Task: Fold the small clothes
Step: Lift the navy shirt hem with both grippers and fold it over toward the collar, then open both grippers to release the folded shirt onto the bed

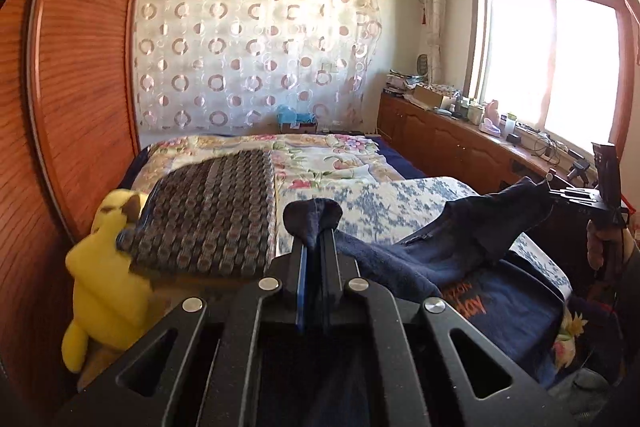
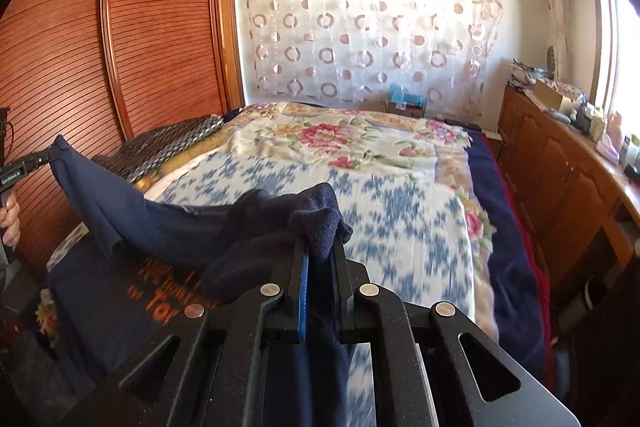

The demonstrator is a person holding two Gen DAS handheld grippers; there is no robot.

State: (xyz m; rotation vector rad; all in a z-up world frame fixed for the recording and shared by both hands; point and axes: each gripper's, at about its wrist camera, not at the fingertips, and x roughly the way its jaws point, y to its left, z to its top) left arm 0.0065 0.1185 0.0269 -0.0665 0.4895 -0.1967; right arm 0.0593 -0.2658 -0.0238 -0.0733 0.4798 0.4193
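Note:
A small navy garment (image 1: pixel 452 251) with orange lettering is stretched between my two grippers above the bed. My left gripper (image 1: pixel 314 223) is shut on one bunched corner of it, cloth poking out past the fingertips. In the right wrist view my right gripper (image 2: pixel 320 239) is shut on another bunched corner of the navy garment (image 2: pixel 168 223). The cloth sags in a band between the two grips. Its lower part with the orange print (image 2: pixel 160 291) lies on the bed. Each gripper shows at the edge of the other's view: the right gripper (image 1: pixel 560 193) and the left gripper (image 2: pixel 36 161).
The bed carries a blue-and-white patterned blanket (image 2: pixel 400 227) over a floral quilt (image 2: pixel 340 139). A dark woven cushion (image 1: pixel 216 215) and a yellow plush toy (image 1: pixel 108 267) sit at the left by the wooden wardrobe (image 2: pixel 152 27). A cluttered wooden sideboard (image 1: pixel 460 131) runs under the window at right.

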